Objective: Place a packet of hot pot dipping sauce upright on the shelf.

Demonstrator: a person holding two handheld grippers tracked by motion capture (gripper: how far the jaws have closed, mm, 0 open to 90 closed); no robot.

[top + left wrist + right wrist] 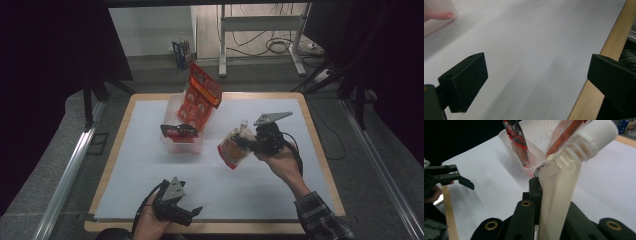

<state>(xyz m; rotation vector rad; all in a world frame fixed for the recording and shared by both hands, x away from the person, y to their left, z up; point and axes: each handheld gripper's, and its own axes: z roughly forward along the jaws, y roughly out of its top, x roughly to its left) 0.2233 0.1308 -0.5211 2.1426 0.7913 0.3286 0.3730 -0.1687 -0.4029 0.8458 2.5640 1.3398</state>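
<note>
My right gripper (246, 145) is shut on a spouted pouch (233, 149) with an orange print and a white screw cap (243, 123), held above the white sheet to the right of a clear plastic tub (181, 145). In the right gripper view the pale pouch (559, 195) is pinched between the jaws, with its cap (600, 133) at the top right. Leaning in the tub are a tall red snack bag (199, 97) and a dark red packet (177, 131). My left gripper (192, 215) stands open near the table's front edge. Nothing lies between its jaws (536, 75).
A white sheet (150, 165) covers the wooden table (112, 165), whose front edge (596, 75) runs just beside the left gripper. The tub (534, 152) sits left of centre. A metal frame's legs (222, 45) and cables stand on the floor beyond the table.
</note>
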